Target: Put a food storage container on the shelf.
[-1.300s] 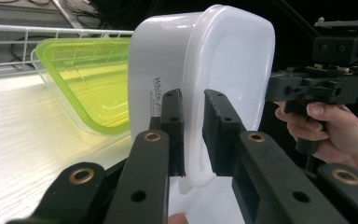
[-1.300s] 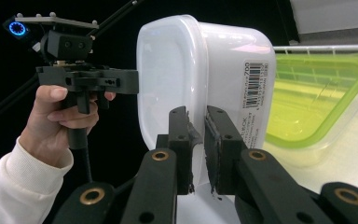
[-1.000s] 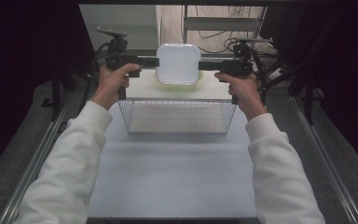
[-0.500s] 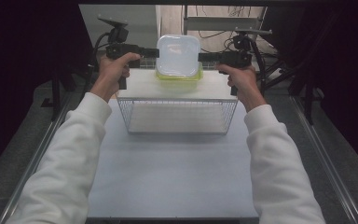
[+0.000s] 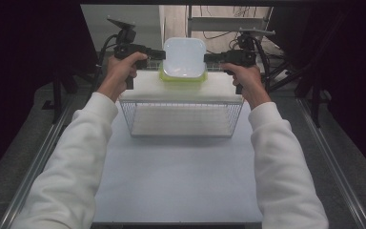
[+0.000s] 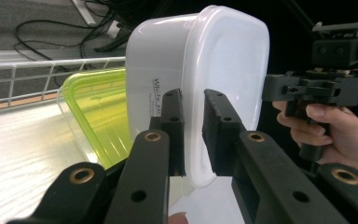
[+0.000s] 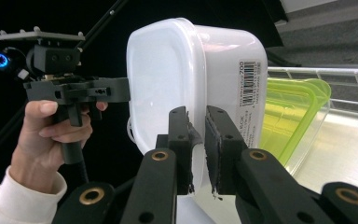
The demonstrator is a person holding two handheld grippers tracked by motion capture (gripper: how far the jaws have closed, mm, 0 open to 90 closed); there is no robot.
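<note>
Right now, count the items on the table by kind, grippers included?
White tub: 1, held up by both grippers at its rim
Green tub: 1, on the white board
Wire basket: 1
White board: 1
Grippers: 2, left gripper and right gripper
Total: 6

Table (image 5: 181, 181): white top, metal rails along left and right edges | Floor (image 5: 343, 138): grey | Surround: black curtains (image 5: 28, 71) both sides | Far edge: pale wall, loose black cables (image 5: 228, 21) | Light: even, overhead
</note>
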